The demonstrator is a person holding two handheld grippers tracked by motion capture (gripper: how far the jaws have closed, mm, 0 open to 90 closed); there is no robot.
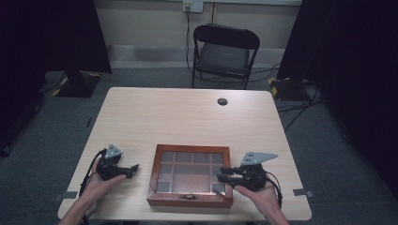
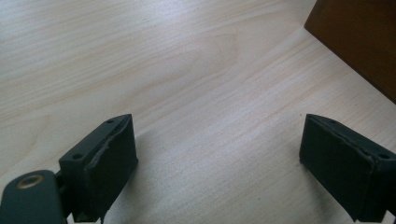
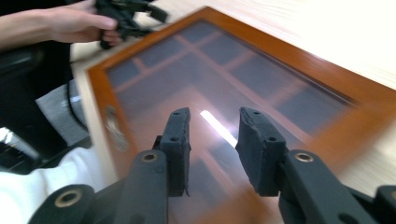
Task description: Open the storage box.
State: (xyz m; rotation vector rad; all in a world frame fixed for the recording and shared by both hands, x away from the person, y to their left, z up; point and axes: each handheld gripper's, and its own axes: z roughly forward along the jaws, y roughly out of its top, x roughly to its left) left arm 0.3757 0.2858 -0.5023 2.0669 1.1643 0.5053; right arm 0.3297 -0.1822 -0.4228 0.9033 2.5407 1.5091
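A wooden box (image 1: 190, 176) with a glass lid sits on the table (image 1: 187, 117) near the person's edge, between the two grippers. Through the glass, dividers split the inside into compartments, and a small metal catch (image 1: 189, 197) shows on the front wall. The lid lies flat and closed. The left gripper (image 1: 133, 170) rests low over the table just to the left of the box, held in the left hand (image 1: 101, 180), its tips pointing toward the box without touching it. In the left gripper view its jaws stand wide apart over bare wood with nothing between them, and a corner of the box (image 2: 359, 42) shows at upper right. The right gripper (image 1: 222, 174) is held in the right hand (image 1: 260, 190) at the box's right side, its tips reaching in over the right part of the lid. In the right gripper view its jaws stand fairly close together with a narrow gap between them and nothing in that gap; they hang above the glass (image 3: 224, 88), and the blur makes it hard to tell whether they touch it. The same view shows the left hand (image 3: 74, 21) with its gripper beyond the far edge of the box. A black chair (image 1: 224, 54) stands behind the table.
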